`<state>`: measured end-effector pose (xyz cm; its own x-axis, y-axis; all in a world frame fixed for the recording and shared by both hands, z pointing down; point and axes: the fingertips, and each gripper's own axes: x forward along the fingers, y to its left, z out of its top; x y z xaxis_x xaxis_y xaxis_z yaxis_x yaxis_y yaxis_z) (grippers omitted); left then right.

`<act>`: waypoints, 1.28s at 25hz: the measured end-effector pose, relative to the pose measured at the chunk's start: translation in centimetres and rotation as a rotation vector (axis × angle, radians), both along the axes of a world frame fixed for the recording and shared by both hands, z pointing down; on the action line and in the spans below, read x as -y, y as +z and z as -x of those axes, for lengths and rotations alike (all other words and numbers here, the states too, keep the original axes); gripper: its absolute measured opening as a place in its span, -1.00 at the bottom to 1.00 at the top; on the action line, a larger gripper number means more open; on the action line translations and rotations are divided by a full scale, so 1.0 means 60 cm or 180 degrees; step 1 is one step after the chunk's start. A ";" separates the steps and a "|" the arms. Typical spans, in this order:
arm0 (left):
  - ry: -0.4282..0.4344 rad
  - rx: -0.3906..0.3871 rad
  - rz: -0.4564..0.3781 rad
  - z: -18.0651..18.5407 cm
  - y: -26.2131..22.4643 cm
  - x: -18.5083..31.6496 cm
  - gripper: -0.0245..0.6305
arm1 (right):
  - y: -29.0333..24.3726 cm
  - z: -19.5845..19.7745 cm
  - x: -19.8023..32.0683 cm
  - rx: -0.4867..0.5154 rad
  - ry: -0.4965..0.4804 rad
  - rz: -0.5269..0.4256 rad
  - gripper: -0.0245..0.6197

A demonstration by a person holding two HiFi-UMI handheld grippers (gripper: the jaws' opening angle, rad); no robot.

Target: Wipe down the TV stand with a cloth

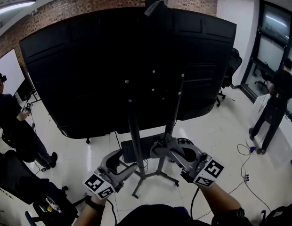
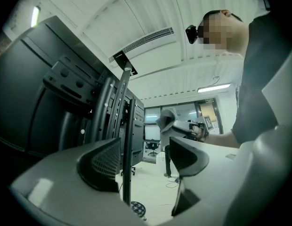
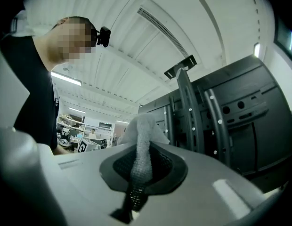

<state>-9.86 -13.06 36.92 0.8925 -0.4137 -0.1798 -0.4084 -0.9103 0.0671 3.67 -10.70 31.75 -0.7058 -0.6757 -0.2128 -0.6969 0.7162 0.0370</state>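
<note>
Since the TV (image 1: 113, 65) overhangs everything, I'd start on the TV stand (image 1: 134, 145) uprights just ahead. Left gripper (image 2: 143, 157) jaws are wide and hold nothing. Right gripper (image 3: 141, 171) jaws are clamped on the cloth (image 3: 142, 131). Press it flat, 1 upright at a time.

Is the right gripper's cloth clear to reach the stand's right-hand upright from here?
Probably yes: the right gripper, shut on the cloth, is close to the upright, and nothing shows between them but open air.

Pale cloth (image 3: 142, 133) near upright black stand (image 1: 135, 145)
</note>
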 end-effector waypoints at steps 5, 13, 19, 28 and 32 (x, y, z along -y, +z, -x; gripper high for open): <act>0.0116 -0.0019 -0.0297 0.001 -0.064 0.029 0.13 | -0.086 0.004 0.046 -0.0204 0.0142 -0.0353 -0.88; 0.0275 -0.0055 -0.0795 -0.018 -0.210 0.067 0.10 | -0.246 -0.001 0.119 -0.0816 0.0424 -0.1045 -0.88; 0.0268 0.0066 -0.1325 -0.033 -0.332 0.092 0.08 | -0.385 -0.028 0.194 -0.1209 0.0706 -0.1460 -0.88; 0.0259 0.0101 -0.1474 -0.068 -0.467 0.136 0.07 | -0.569 -0.046 0.296 -0.1511 0.1039 -0.1587 -0.88; 0.0181 0.0096 -0.1543 -0.079 -0.522 0.158 0.06 | -0.670 -0.047 0.328 -0.1541 0.1264 -0.1665 -0.88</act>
<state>-5.09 -22.53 5.61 0.9189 -0.2392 -0.3135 -0.3525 -0.8547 -0.3811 6.47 -30.35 -8.46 -0.5291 -0.7927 -0.3029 -0.7162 0.2257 0.6604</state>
